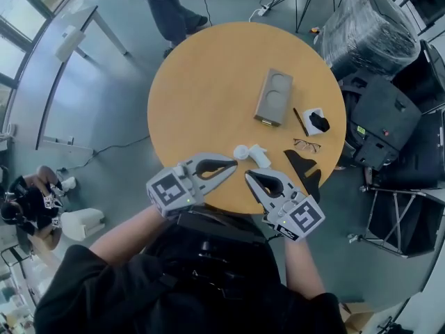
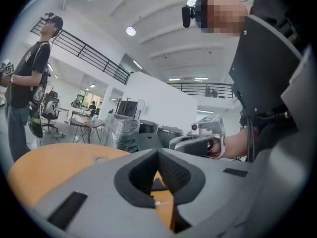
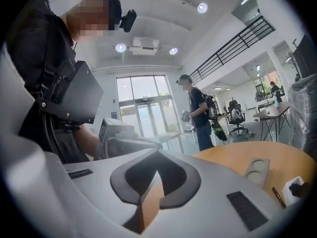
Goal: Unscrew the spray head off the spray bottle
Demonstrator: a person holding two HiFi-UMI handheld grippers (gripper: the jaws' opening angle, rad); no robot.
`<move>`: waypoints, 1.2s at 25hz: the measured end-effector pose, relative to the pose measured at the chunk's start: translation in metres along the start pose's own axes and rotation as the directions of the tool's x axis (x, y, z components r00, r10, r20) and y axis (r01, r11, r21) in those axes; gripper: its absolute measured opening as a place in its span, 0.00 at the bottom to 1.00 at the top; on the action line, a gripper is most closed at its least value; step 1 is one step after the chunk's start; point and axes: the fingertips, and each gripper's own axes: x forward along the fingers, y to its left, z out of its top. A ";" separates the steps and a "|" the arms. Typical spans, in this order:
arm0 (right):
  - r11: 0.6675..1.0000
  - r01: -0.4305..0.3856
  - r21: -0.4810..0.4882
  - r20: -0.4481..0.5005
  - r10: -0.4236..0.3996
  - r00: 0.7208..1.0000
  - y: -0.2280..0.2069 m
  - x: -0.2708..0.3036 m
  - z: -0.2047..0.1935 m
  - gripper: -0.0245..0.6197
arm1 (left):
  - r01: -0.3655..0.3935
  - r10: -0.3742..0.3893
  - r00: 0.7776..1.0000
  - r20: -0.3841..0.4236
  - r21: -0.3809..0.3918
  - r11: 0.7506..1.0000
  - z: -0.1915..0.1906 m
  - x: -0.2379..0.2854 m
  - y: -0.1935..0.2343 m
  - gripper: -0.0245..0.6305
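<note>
Left gripper (image 1: 233, 167) and right gripper (image 1: 248, 176) are both closed and empty, tips nearly meeting. The bottle (image 1: 252, 154) lies on the table (image 1: 208, 82) just at their 12 o'clock. Its long axis runs 10-to-4, head end unclear.

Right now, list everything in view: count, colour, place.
table: one, orange-tan, centre
spray bottle: one, white, table's near edge, by gripper tips
tray: one, grey-brown, right of centre
pen: one, dark, right of tray
box: one, white, with black item, beside pen
glasses: one pair, dark, nearer than box
flat piece: one, black, table's near right edge
wrapped bundle: one, clear plastic, floor, upper right
bystander: one, dark clothes, beyond table
left gripper: one, grey, shut, empty
right gripper: one, grey, shut, empty
</note>
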 end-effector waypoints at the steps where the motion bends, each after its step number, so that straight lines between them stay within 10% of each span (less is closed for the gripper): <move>1: 1.000 -0.004 0.006 0.016 0.004 1.000 0.005 -0.001 0.007 0.05 | 0.004 -0.004 1.000 0.008 0.006 1.000 0.006 -0.002 -0.004 0.04; 30: 0.994 0.078 -0.071 0.113 -0.070 0.991 0.026 -0.034 0.059 0.04 | 0.032 -0.037 0.998 0.055 0.093 0.995 0.048 -0.017 -0.047 0.04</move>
